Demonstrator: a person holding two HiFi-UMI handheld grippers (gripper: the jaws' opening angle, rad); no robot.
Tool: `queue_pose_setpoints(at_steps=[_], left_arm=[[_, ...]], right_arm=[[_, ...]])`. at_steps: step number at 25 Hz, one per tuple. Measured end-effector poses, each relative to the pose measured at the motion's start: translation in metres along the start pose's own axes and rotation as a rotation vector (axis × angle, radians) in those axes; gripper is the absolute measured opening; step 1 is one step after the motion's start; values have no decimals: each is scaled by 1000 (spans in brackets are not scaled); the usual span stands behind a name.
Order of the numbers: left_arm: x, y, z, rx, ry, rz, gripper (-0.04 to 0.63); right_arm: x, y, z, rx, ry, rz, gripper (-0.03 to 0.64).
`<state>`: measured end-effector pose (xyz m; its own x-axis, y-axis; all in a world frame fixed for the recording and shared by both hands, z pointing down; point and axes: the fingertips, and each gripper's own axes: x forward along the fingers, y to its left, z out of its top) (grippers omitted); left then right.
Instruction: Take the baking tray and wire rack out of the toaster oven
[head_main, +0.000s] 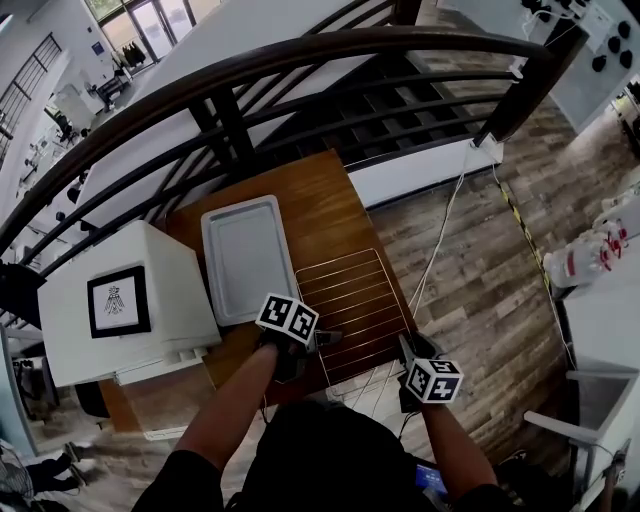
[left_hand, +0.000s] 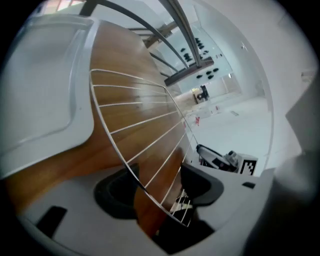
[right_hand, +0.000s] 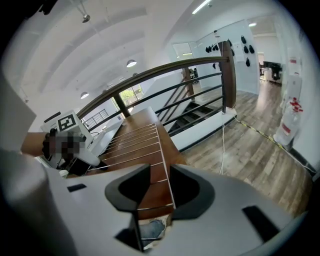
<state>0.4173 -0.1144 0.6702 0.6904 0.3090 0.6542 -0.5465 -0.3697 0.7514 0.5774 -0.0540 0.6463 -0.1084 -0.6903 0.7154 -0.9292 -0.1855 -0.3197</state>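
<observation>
Wood-grain table (head_main: 330, 200) is carrying a white toaster oven (head_main: 150, 290) at its left edge, with a dark railing (head_main: 300, 60) curving beyond the far edge. Between the oven and the wire rack (head_main: 350, 300), the pale baking tray (head_main: 245, 255) is lying flat, rimmed and round-cornered, its long axis running from near edge to far. The rack, thin bright metal with crossbars, is lying parallel just beside it along the right edge, its near end overhanging the table. Your left gripper (left_hand: 157, 192) is standing open around the rack's near left corner. Your right gripper (right_hand: 160, 187) is open too, with the rack's right side wire passing between its jaws.
</observation>
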Motion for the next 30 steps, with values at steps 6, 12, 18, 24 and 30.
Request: queue_pose_setpoints(at_steps=[6,12,18,24,30], left_arm=[[-7,1,-9,119,103,67,299],[-13,8,-26,161,120,151,322],[-19,14,-23,276,121,270,322],[-29,10,-18,251,24,278,322],[-57,-10,7,311,-203,332,300]], right_arm=[[-2,-2,5,-3,-21,1,118],[2,4,8,-20,-25,22,117],[1,17,15,-52,-39,52,117],[-8,23,24,-93,-62,80,114],[-21,49,47,-165,-123,139,99]])
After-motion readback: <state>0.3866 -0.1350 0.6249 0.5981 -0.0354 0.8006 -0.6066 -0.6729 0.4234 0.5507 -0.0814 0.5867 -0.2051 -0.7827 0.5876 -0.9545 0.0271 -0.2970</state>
